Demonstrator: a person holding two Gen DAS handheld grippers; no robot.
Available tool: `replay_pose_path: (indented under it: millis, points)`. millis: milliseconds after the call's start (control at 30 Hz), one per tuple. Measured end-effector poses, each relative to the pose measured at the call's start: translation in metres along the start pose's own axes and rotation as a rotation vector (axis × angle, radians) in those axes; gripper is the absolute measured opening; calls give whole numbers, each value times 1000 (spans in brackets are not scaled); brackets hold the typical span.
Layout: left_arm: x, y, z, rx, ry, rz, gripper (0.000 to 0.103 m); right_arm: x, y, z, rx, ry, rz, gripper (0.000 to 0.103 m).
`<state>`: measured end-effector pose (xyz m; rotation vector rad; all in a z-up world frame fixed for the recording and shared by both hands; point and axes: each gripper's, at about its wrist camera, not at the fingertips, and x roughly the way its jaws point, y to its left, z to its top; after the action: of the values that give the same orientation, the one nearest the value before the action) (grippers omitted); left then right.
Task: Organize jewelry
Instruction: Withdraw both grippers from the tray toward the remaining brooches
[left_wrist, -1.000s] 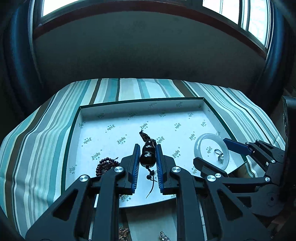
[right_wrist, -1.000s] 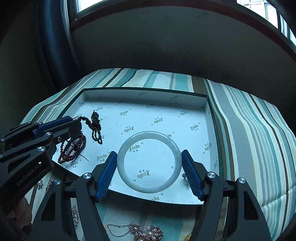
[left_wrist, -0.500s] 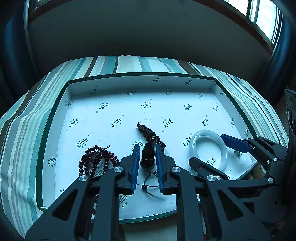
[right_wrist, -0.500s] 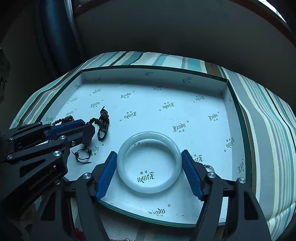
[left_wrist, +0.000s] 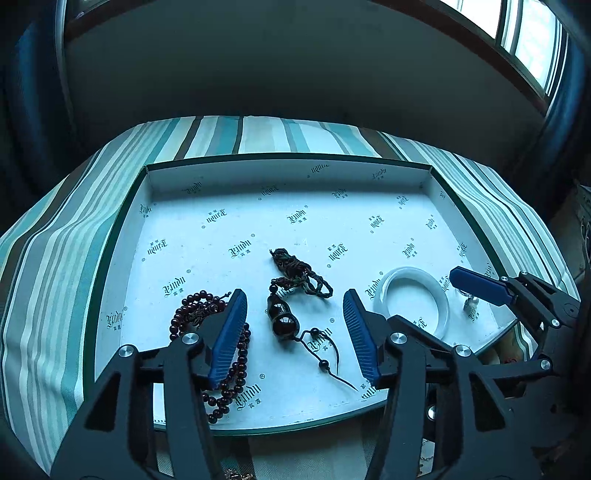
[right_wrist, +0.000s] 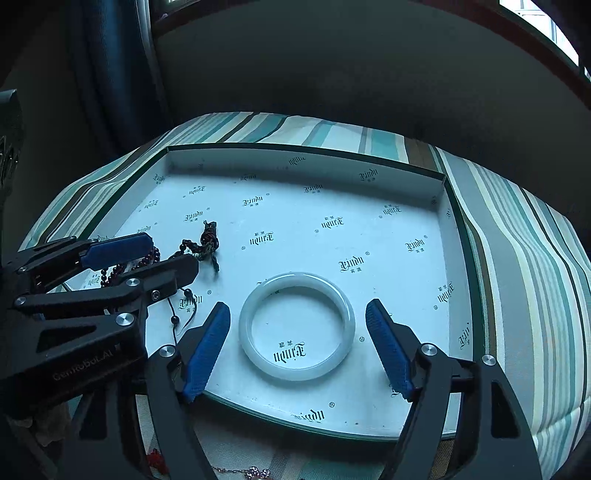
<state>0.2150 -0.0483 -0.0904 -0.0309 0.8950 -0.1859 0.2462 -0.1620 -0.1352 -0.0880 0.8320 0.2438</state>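
A dark gourd pendant (left_wrist: 282, 319) on a knotted cord lies on the floor of the white box tray (left_wrist: 295, 171). My left gripper (left_wrist: 294, 295) straddles it, jaws opening, pads clear of it. A red bead bracelet (left_wrist: 192, 314) lies partly under the left finger. To the right a white jade bangle (left_wrist: 412, 302) lies flat, with my right gripper (left_wrist: 421, 295) around it. In the right wrist view the bangle (right_wrist: 297, 282) sits between the blue pads of the right gripper (right_wrist: 297, 305), jaws opening, small gaps on both sides. The left gripper (right_wrist: 173, 253) shows at the left.
The tray (right_wrist: 306, 158) rests on a striped teal cloth (left_wrist: 55, 277). A small silver piece (left_wrist: 470, 304) lies in the tray's right corner. Loose chain jewellery (right_wrist: 255, 472) and a red item (right_wrist: 155, 458) lie in front of the tray. A dark wall rises behind.
The left gripper came down into the tray and opened wide, letting go of the gourd pendant, which now lies flat. The right jaws spread slightly around the bangle.
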Motion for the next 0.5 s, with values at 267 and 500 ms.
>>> replay_pose_path:
  millis: [267, 500]
  points:
    - [-27, 2, 1, -3, -43, 15, 58, -22, -2, -2, 10, -10, -22, 75]
    - [-47, 5, -12, 12, -56, 44, 58, -42, -3, -17, 27, -6, -45, 75]
